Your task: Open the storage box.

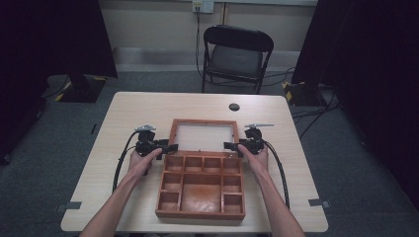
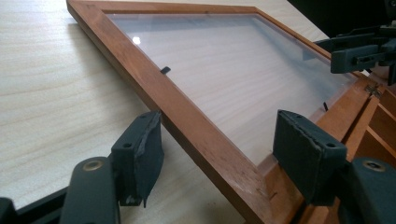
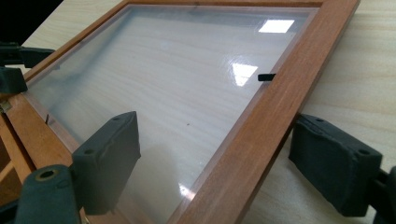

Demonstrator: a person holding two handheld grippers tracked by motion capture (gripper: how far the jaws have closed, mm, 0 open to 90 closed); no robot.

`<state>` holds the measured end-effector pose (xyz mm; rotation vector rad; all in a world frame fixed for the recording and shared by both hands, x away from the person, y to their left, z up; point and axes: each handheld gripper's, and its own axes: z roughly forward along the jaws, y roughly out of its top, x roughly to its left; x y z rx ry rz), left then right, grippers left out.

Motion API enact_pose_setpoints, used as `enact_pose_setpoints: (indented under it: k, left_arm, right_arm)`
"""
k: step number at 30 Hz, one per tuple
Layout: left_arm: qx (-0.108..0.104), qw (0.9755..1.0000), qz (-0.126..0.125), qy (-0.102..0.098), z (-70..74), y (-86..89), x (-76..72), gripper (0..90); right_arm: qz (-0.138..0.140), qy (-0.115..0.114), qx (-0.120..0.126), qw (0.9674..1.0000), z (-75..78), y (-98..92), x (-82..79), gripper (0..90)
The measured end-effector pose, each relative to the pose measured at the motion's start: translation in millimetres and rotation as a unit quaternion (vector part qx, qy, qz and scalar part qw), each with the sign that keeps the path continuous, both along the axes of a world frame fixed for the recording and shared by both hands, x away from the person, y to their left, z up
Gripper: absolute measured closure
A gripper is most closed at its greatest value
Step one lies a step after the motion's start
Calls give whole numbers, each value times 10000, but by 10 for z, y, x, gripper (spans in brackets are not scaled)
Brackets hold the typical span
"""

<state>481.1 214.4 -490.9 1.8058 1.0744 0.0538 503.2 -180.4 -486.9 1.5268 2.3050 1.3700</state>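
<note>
A wooden compartment box (image 1: 200, 214) sits on the table (image 1: 143, 106) with its glass-paned lid (image 1: 202, 121) folded back flat behind it. My left gripper (image 1: 174, 146) stands at the lid's left rail near the hinge. In the left gripper view its jaws (image 2: 219, 149) straddle that rail (image 2: 135, 70), one pad just outside it and the other over the glass, neither pressing. My right gripper (image 1: 227, 146) mirrors it at the right rail. In the right gripper view its jaws (image 3: 224, 163) stand wide on either side of the rail (image 3: 289, 84), with gaps showing.
The box has several small empty compartments around one large middle one. A black folding chair (image 1: 237, 54) stands beyond the table's far edge. A round cable hole (image 1: 234, 106) lies behind the lid. Dark curtains flank the room.
</note>
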Motion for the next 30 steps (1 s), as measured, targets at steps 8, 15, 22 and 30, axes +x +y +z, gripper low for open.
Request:
enact_pose_setpoints:
  k: [8, 15, 22, 30]
  left_arm:
    - [84, 9999, 75, -38, 57, 51, -40, 287]
    - [265, 9993, 203, -150, 124, 205, -120, 270]
    - [629, 9974, 227, -277, 188, 357, -298, 241]
    - [924, 9947, 366, -274, 185, 496, -508, 230]
  right_arm:
    - [-37, 60, -126, 9999, 49, -40, -22, 167]
    - [-183, -151, -81, 9997, 95, -187, -134, 175]
    - [-260, -394, -165, 9988, 220, -366, -352, 183]
    - [-343, -467, -362, 9977, 269, -576, -598, 178]
